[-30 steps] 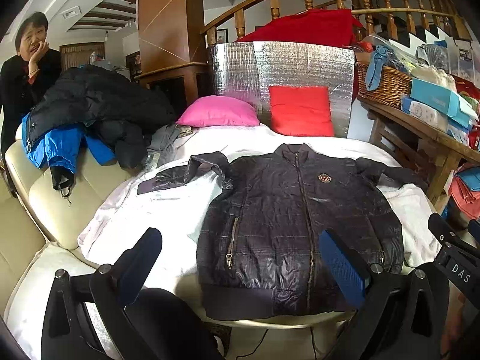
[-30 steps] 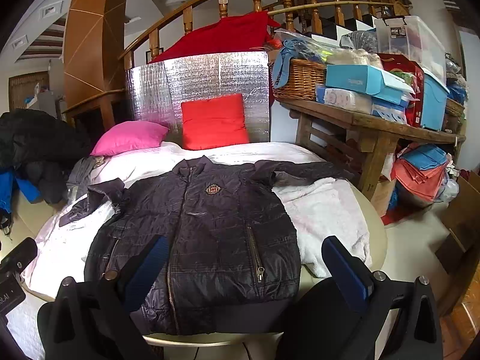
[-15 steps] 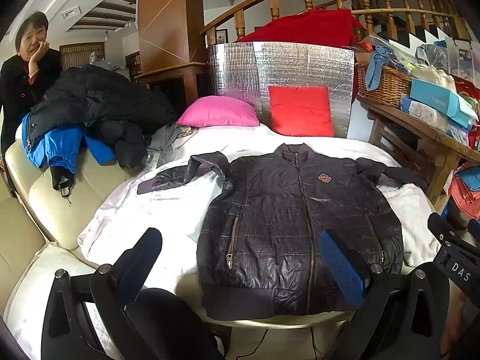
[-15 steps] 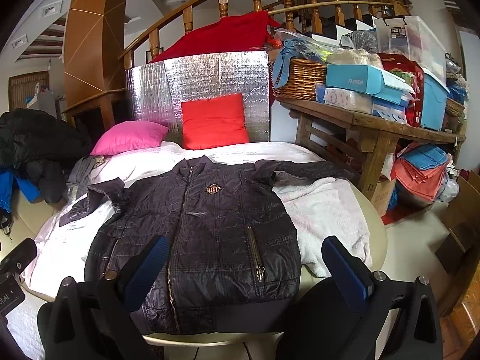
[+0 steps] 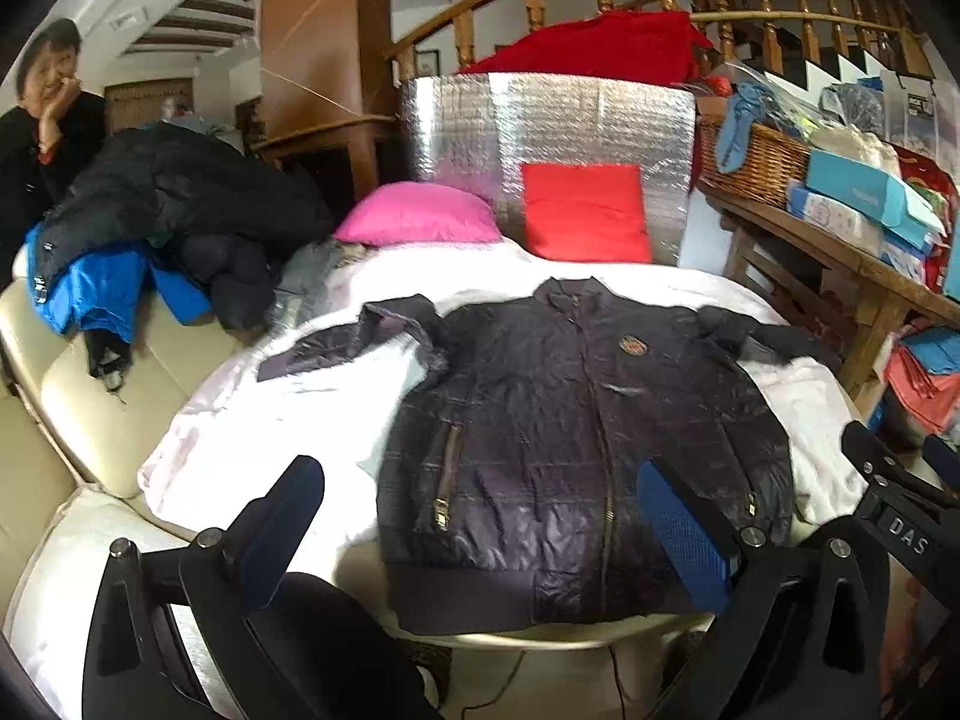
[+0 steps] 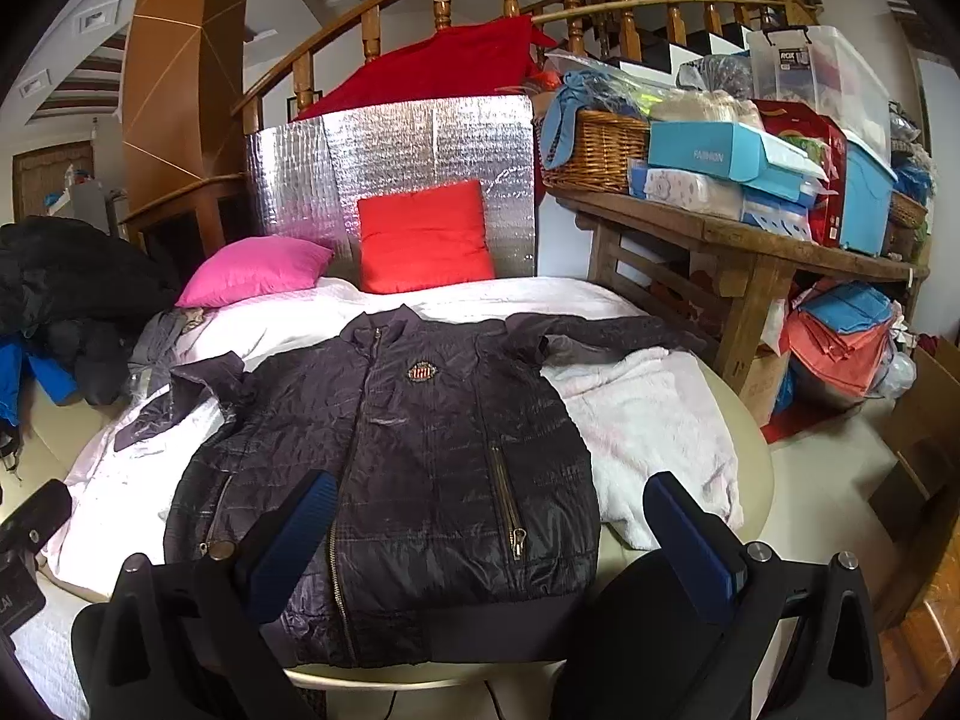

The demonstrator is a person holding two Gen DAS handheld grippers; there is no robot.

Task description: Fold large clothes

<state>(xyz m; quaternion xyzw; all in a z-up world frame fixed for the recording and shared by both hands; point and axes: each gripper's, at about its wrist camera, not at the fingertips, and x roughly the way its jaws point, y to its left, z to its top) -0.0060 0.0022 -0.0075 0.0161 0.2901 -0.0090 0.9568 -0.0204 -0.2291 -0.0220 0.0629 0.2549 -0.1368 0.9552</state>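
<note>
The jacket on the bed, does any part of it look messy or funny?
Yes. The jacket lies flat and zipped, but its sleeve nearest the pink pillow is crumpled and bent, not straight.

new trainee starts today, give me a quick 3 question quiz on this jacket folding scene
1. True or false: the dark jacket lies front up and zipped, its sleeves spread to the sides.
2. Which cushion leans upright against the silver panel?
A. the pink cushion
B. the red cushion
C. neither
3. Fill in: the left claw and the right claw are both ____ and hold nothing.

Key
1. True.
2. B; the pink one lies flat beside it.
3. Open; both hang near the jacket's hem, not gripping it.
</note>
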